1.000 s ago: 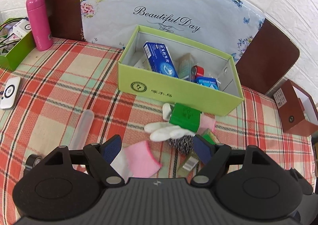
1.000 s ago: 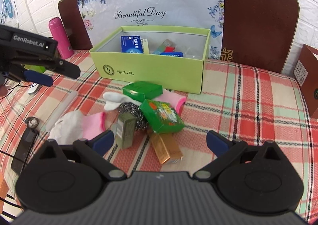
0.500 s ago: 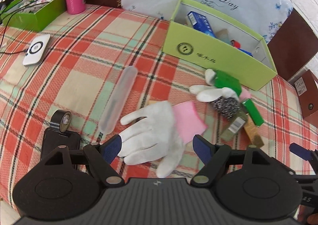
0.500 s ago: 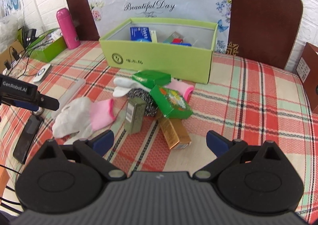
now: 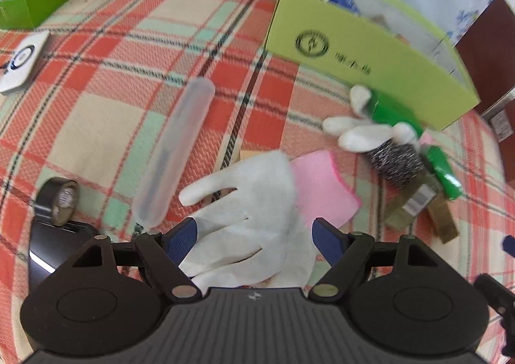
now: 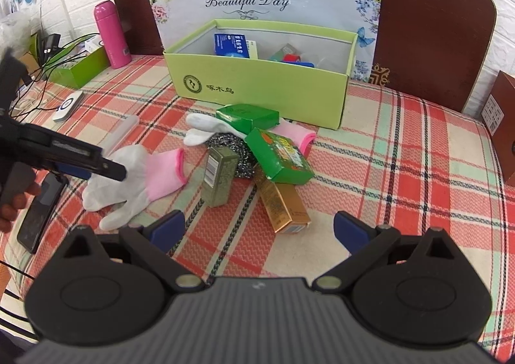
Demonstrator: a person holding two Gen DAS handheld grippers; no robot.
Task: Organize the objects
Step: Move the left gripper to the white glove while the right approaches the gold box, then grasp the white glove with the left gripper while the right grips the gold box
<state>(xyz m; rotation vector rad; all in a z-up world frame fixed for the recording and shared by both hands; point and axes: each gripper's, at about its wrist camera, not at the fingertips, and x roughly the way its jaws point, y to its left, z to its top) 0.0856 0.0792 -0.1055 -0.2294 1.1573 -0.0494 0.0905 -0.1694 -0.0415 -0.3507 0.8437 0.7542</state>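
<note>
A white glove with a pink cuff [image 5: 257, 196] lies flat on the checked cloth. My left gripper [image 5: 254, 232] has come down over it, and its jaws are closing with the glove's fingers between the blue pads, which do not press on it. In the right wrist view the left gripper [image 6: 96, 171] hovers at the glove [image 6: 128, 177]. My right gripper [image 6: 259, 228] stands open and empty near the front edge. The light green box [image 6: 257, 87] at the back holds several small packets.
A pile lies before the box: a second glove [image 6: 202, 129], a steel scourer [image 5: 396, 161], two green cartons [image 6: 280, 154], an olive carton [image 6: 219, 174] and a gold one [image 6: 283, 206]. A clear tube case [image 5: 173, 154], tape roll [image 5: 58, 200] and phone [image 5: 48, 251] lie left.
My left gripper has swung left away from the box and dropped low over the white glove, which now sits between its pads. The right gripper has hardly moved.
</note>
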